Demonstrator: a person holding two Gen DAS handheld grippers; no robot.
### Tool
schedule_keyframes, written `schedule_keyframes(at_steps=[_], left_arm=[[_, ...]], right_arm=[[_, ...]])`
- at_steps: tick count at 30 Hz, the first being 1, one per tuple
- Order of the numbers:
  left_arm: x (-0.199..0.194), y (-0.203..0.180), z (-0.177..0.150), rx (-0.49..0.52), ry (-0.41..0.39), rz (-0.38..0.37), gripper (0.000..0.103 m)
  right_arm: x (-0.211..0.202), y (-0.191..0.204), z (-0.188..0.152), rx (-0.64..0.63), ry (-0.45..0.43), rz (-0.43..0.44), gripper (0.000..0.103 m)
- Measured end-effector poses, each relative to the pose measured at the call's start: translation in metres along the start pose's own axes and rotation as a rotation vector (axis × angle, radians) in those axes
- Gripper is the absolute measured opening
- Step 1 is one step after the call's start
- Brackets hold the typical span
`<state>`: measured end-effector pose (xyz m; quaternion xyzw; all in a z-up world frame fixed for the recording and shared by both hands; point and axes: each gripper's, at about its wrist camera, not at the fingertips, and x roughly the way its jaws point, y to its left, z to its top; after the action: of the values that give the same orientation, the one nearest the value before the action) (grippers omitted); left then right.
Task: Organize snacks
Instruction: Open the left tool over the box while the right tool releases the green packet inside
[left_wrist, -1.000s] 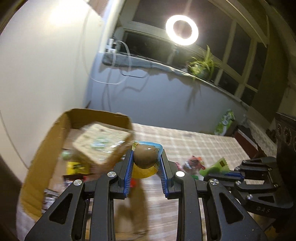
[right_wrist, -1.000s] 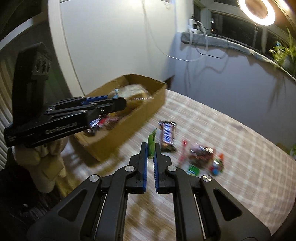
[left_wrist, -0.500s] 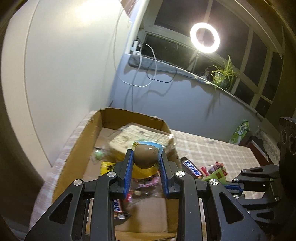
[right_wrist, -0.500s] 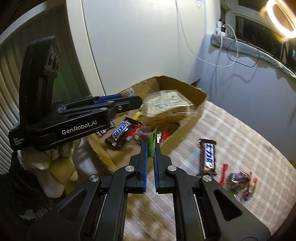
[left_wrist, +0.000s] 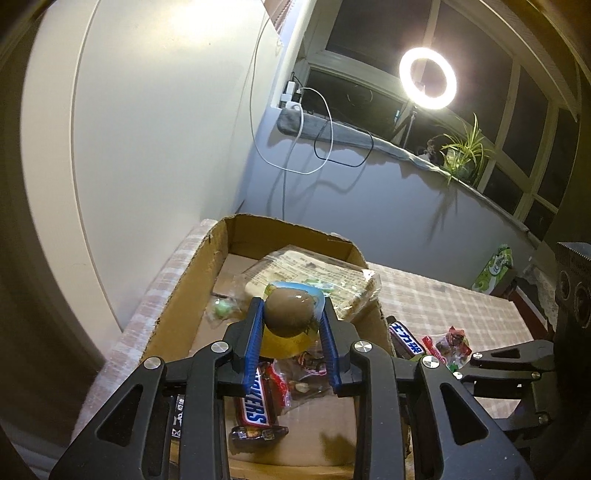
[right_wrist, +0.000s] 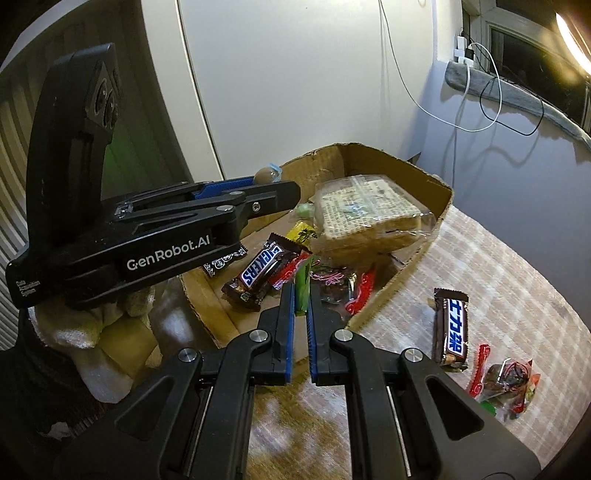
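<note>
Checked counter (right_wrist: 498, 295) under a ring light, cardboard box (left_wrist: 192, 295) at its wall-side edge already part filled; left gripper (left_wrist: 291, 317) opening around a brown egg-shaped sweet (left_wrist: 290, 310) above it, right gripper (right_wrist: 302, 291) clenched on a green packet (right_wrist: 303, 284), chocolate bar (right_wrist: 452, 328) and wrapped sweets (right_wrist: 509, 384) still outside.

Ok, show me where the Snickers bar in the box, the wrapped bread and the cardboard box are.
Snickers bar (right_wrist: 258, 271), right wrist view, on its printed logo.
Wrapped bread (right_wrist: 364, 210), right wrist view, middle of the top face.
Cardboard box (left_wrist: 286, 236), left wrist view, on the far wall.

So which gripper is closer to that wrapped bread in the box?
Left. The left gripper hangs over the box just before the wrapped bread; the right gripper sits back over the box's near edge.
</note>
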<state>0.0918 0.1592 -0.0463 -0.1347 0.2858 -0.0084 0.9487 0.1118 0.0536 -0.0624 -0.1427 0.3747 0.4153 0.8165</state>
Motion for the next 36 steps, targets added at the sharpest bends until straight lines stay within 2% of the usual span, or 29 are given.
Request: schedule_keyframes(at_steps=[8, 11, 14, 16, 22, 34, 36], left_arm=[[0.000, 0.001, 0.001, 0.000, -0.005, 0.012, 0.028], [-0.001, 0.001, 0.001, -0.003, -0.010, 0.019, 0.031], [-0.002, 0.004, 0.002, -0.014, -0.010, 0.019, 0.035], [-0.003, 0.007, 0.003, -0.023, -0.015, 0.018, 0.035], [-0.009, 0.016, 0.007, -0.054, -0.034, 0.025, 0.035], [-0.009, 0.006, 0.009, -0.031, -0.040, 0.024, 0.036], [-0.009, 0.003, 0.009, -0.026, -0.041, 0.025, 0.038]], right_arm=[[0.006, 0.003, -0.001, -0.011, 0.004, 0.004, 0.006], [0.009, 0.006, -0.001, -0.017, 0.010, 0.003, 0.010], [0.010, 0.007, -0.001, -0.020, 0.007, -0.005, 0.024], [0.009, 0.007, -0.001, -0.022, -0.001, -0.011, 0.046], [0.003, 0.008, -0.001, -0.029, -0.023, -0.023, 0.061], [-0.015, -0.003, -0.008, -0.008, -0.046, -0.043, 0.063], [-0.019, -0.007, -0.010, -0.002, -0.050, -0.050, 0.064]])
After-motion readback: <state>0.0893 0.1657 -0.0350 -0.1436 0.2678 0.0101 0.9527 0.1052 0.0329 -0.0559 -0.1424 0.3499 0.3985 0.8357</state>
